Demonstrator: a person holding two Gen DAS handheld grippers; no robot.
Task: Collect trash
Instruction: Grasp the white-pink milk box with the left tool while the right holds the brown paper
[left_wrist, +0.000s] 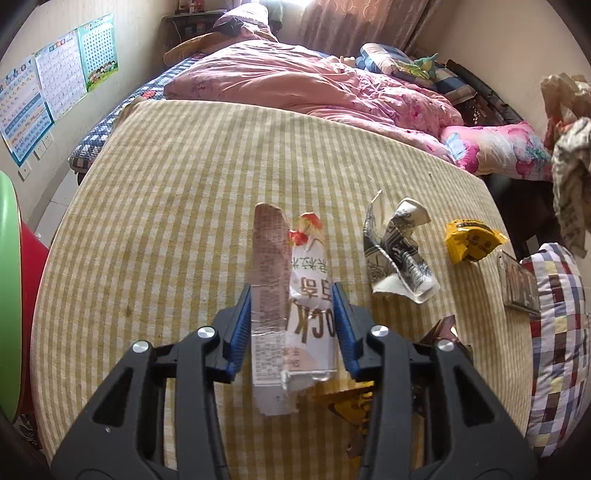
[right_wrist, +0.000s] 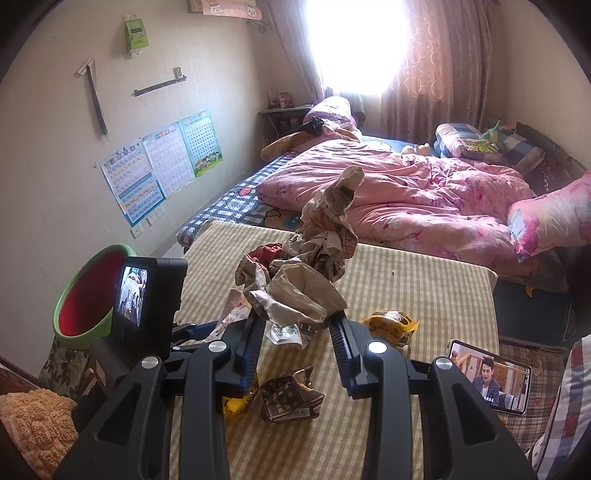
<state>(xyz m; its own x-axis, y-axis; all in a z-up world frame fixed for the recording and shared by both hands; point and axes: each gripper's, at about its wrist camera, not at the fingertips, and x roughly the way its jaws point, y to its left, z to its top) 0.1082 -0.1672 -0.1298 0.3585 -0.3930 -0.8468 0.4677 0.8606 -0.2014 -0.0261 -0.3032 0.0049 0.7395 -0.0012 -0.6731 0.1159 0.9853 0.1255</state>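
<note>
Trash is what I'm after, and both of my claws have some. My left claw (left_wrist: 291, 325) has its blue pads pressed on either side of a long white snack wrapper (left_wrist: 291, 295), which lies flat on the striped yellow cloth of the worktop (left_wrist: 166, 221), pointing away from me toward the far edge. I've taken it near its close end so the rest can trail free when it comes up. Just right of it lies a crumpled black-and-white wrapper (left_wrist: 399, 254), then a yellow packet (left_wrist: 471, 240) nearer the right edge. Another yellow scrap (left_wrist: 351, 410) sits under my right finger.

My right claw (right_wrist: 299, 328) is clamped narrow on a wad of crumpled brown paper (right_wrist: 306, 266), held up clear of the cloth, I judge to keep it off the pieces below. Beneath it lies a dark crumpled packet (right_wrist: 291, 398). A phone (right_wrist: 489, 380) rests at the right edge, not trash. A green-rimmed red basin (right_wrist: 88, 295) stands off the left edge, likely where all this goes.
</note>
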